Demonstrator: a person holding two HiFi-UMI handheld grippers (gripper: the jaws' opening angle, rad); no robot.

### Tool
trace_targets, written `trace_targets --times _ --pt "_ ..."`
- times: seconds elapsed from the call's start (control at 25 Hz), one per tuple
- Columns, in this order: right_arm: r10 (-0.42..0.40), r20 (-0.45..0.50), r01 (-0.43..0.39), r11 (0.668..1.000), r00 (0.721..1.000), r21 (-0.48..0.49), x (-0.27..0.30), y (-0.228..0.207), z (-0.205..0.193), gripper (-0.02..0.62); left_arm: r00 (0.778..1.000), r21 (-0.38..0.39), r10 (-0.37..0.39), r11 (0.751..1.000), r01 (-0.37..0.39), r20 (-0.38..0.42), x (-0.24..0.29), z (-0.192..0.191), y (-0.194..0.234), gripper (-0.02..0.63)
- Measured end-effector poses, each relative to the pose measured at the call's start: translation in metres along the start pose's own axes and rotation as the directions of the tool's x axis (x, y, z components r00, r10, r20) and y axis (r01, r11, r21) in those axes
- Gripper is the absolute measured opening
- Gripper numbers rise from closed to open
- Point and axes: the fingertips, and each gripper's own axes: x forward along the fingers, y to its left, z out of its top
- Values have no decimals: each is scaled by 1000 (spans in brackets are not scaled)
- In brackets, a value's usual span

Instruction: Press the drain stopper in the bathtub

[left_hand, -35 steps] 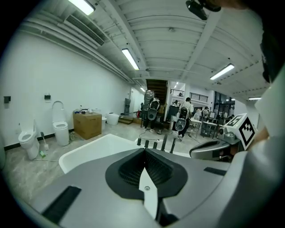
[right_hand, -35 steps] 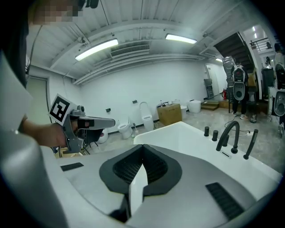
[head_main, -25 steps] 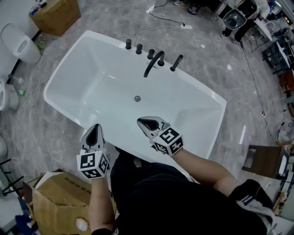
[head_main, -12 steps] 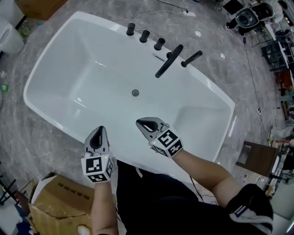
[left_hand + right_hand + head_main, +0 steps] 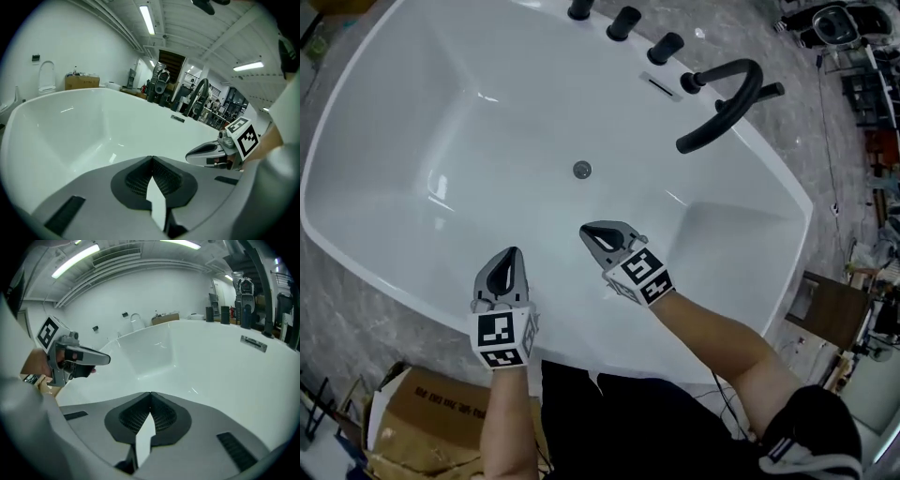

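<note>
A small round metal drain stopper (image 5: 582, 170) sits at the bottom of the white bathtub (image 5: 412, 141). My right gripper (image 5: 590, 232) hangs over the tub's near inner slope, shut and empty, a short way this side of the stopper. My left gripper (image 5: 515, 253) is over the near rim, also shut with nothing in it. In the left gripper view the right gripper (image 5: 189, 155) shows at the right; in the right gripper view the left gripper (image 5: 107, 359) shows at the left. Neither gripper view shows the stopper.
A black curved spout (image 5: 727, 103) and several black knobs (image 5: 623, 21) stand on the tub's far rim. A cardboard box (image 5: 422, 422) lies on the floor at the lower left. A brown stool (image 5: 830, 314) stands at the right. Grey marble floor surrounds the tub.
The head view has moved forward over the tub, so the tub fills more of the frame. Both grippers stay shut and have shifted out over the tub's near side.
</note>
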Motion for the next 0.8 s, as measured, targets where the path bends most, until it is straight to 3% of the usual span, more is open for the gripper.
trace_targets --times 0.2,0.36,0.48,0.68,0.76,0.8 --pt "-15 -19 15 1000 1000 8 61 -33 -30 15 997 -39 1 999 -4 -81 61 -45 20 9" --pt "-35 -43 35 999 998 -1 105 -67 -57 15 991 -113 -77 991 65 -109 104 -62 20 9" --pt "-63 -75 62 998 995 -9 133 -95 -80 15 983 -5 -111 994 112 -143 135 -68 17 9" --pt "-98 -136 92 994 986 -51 173 -134 -121 15 974 7 -159 987 162 -160 172 -66 17 9" --pt "-115 -163 105 992 980 -73 189 -150 -140 15 963 134 -188 967 216 -191 185 -67 11 9" --pt "-124 -176 111 991 977 -79 197 -159 -149 15 955 215 -203 944 250 -217 192 -70 7 9"
